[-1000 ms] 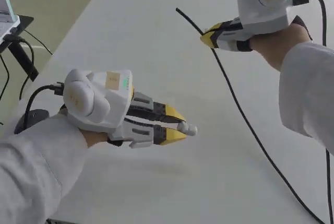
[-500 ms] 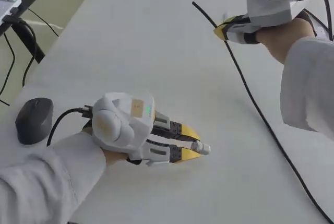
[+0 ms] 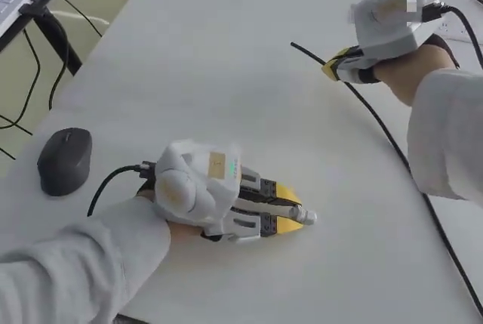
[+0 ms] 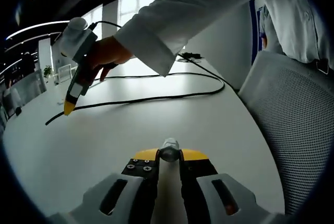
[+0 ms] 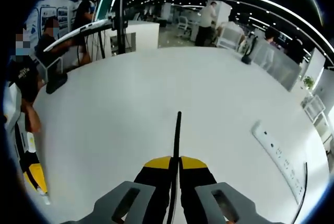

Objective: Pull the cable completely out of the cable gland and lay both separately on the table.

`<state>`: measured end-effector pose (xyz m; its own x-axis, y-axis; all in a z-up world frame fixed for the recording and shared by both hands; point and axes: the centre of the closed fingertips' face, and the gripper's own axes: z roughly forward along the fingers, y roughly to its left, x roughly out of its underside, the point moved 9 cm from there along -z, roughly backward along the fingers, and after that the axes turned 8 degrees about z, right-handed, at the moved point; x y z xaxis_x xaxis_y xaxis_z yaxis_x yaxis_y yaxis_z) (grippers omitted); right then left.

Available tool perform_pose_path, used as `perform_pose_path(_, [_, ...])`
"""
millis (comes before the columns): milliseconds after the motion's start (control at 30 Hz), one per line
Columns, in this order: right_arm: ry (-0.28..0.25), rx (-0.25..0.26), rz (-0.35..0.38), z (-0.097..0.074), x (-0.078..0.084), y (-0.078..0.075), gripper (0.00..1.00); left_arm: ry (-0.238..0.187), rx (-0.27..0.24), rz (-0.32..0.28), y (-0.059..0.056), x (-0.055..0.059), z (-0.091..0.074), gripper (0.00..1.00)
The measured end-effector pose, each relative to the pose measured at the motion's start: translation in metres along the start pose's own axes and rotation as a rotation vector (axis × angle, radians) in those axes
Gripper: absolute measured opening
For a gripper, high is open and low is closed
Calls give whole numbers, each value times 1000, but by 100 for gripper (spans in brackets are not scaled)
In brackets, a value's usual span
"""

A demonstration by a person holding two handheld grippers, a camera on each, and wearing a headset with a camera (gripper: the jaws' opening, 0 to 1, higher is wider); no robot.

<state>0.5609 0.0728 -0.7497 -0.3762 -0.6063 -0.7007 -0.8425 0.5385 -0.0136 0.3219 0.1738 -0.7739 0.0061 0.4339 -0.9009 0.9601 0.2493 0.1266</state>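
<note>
Table [image 3: 226, 60]: big white slab, smooth, matte.
Cable [image 3: 392, 143]: long thin black cord, round, lying on table. Right gripper [image 3: 332, 67] jaws clamped tight on it. Short free end pokes straight ahead past tips, rest trails back behind them.
Mouse [image 3: 65, 159]: dark, rounded, matte, back behind left jaws.
Left gripper [image 3: 290, 209]: low by tabletop, jaws nipping cable gland [image 4: 168, 149]. It's small, pale grey, rounded, sticking out just ahead of yellow tips, well apart from cable.
</note>
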Motion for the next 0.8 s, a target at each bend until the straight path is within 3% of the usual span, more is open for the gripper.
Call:
perform_pose_path(267, [35, 5, 19, 4, 11, 1, 0, 18, -43, -9, 8, 6, 3, 16])
perform_pose_path(467, [24, -1, 41, 1, 10, -1, 1, 8, -64, -17, 12, 5, 7, 16])
perform_pose_path(567, [26, -5, 57, 2, 9, -2, 1, 26, -70, -10, 12, 8, 7, 16])
perform_pose_path(633, [28, -12, 62, 1, 9, 1, 1, 16, -72, -42, 14, 10, 6, 16])
perform_pose_path(800, [23, -23, 95, 3, 9, -4, 1, 16, -80, -56, 18, 9, 7, 17])
